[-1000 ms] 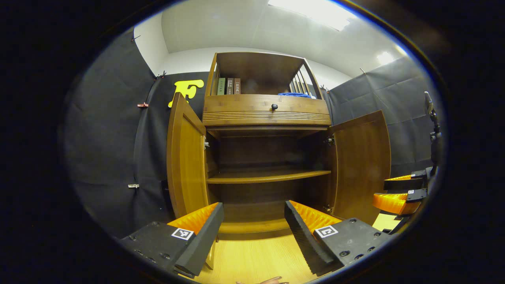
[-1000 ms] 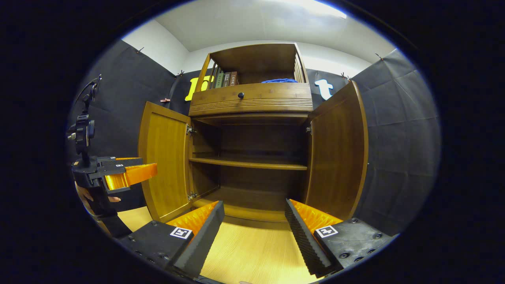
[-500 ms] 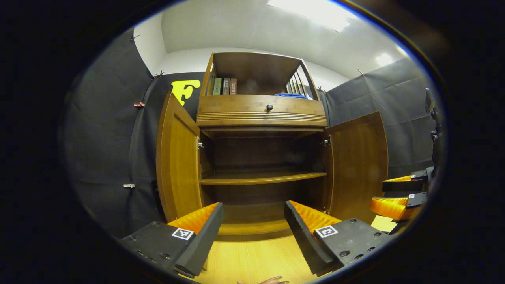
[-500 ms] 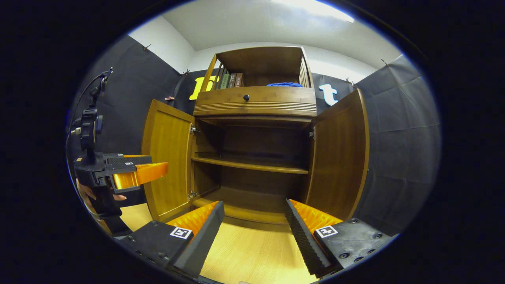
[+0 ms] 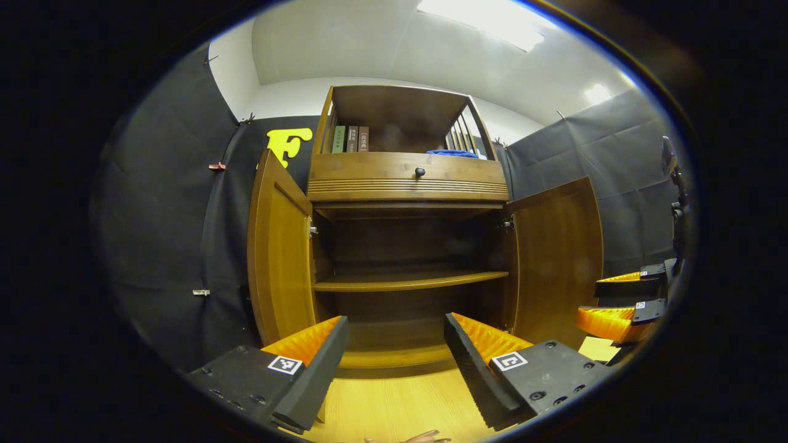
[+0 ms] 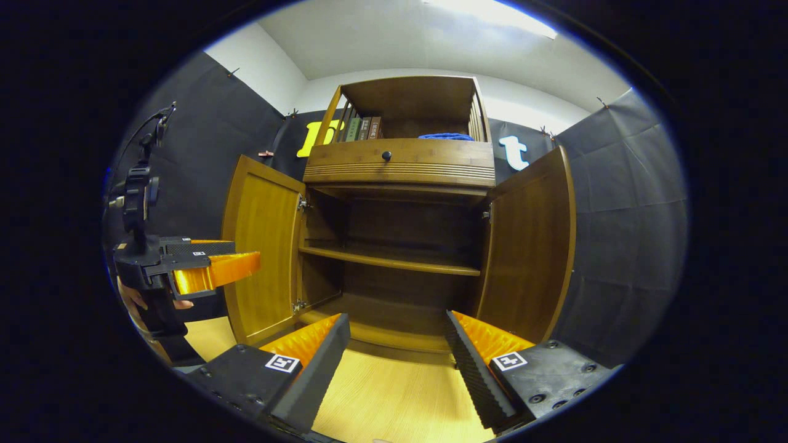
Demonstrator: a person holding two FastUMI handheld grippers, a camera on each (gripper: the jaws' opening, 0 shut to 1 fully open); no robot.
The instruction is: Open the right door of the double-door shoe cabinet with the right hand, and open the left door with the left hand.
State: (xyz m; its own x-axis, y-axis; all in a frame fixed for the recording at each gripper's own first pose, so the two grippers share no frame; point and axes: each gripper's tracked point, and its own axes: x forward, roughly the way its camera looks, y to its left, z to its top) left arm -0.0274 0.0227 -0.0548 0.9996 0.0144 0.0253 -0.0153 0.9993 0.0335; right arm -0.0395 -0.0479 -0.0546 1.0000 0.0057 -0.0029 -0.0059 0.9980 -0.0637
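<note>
In the left gripper view, the left gripper [image 5: 397, 344] is seen at the bottom of the frame with its two fingers spread wide apart and nothing held between them. Past the fingers, a strip of light wooden floor [image 5: 400, 403] is shown, and beyond it the shoe cabinet [image 5: 406, 246] is placed at the centre of the frame. The left door [image 5: 277, 252] is swung out at centre left and the right door [image 5: 557, 258] at centre right, so the dark inside and a single shelf [image 5: 406, 281] are exposed. Above the doors a drawer with a round knob [image 5: 420, 171] is seen, and on the top shelf a row of books [image 5: 349, 139] and a blue cloth [image 5: 452, 153] are set. In the right gripper view, the right gripper [image 6: 397, 344] is likewise shown at the bottom with its fingers parted and empty, just short of the cabinet's base. At the middle left of that frame the other gripper is visible, held by a hand [image 6: 132, 298], its fingers near the outer edge of the left door but apart from it.
</note>
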